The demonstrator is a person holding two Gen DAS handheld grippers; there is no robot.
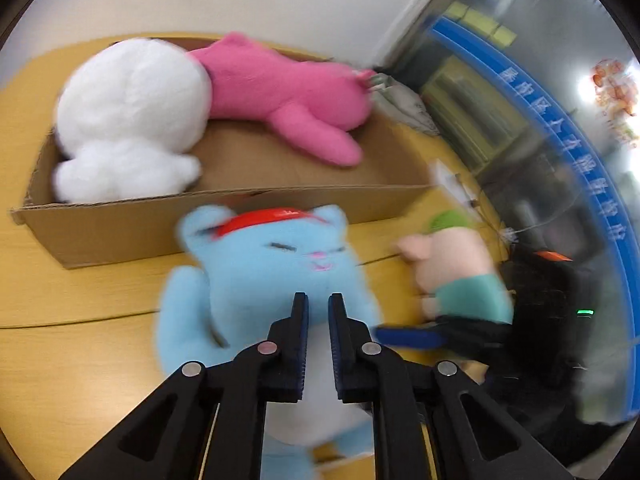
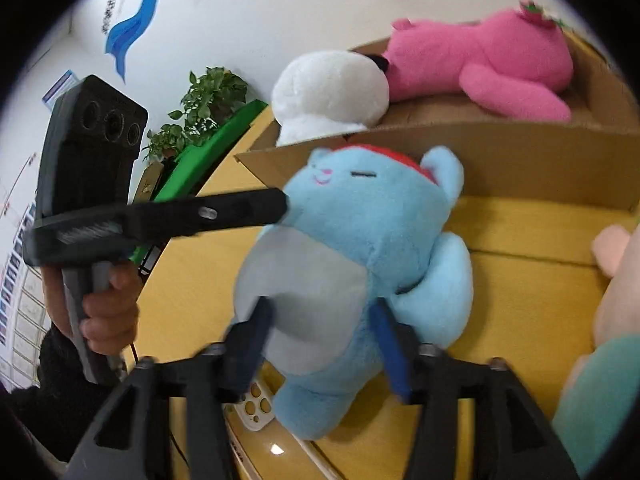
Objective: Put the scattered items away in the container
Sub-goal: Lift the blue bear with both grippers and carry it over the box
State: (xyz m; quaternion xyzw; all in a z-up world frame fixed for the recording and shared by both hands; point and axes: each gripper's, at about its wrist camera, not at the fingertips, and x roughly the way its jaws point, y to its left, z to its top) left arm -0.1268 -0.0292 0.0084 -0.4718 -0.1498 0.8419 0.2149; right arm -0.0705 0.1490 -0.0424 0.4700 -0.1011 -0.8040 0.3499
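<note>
We see the cardboard box (image 1: 120, 228) lying far across the yellow table (image 1: 80, 300), its near wall low and its right half bare of toys. The left half is filled by a white plush (image 1: 128, 112), with a pink plush (image 1: 280, 92) stretched along the far wall. The blue plush cat (image 1: 260, 264) is just in front of that near wall, its red cap almost at the cardboard rim. The left gripper (image 1: 318, 300) has its fingers drawn narrow at the cat's chin, and we think they pinch a fold of fur, though blur makes the contact hard to read. The right gripper (image 2: 324, 332) stands wide around the cat's lower body, one pad against the grey belly and the other tucked between body and arm. A pig plush (image 1: 452, 256) in a green top is close on the right, leaving little room on that side. To the left, the table is open. The cat's feet are cut off behind the fingers, and a pale object (image 2: 256, 404) under it is mostly hidden. The pig is cropped by the right wrist view's edge. A hand (image 2: 108, 316) grips the left handle near a potted plant (image 2: 204, 100).
</note>
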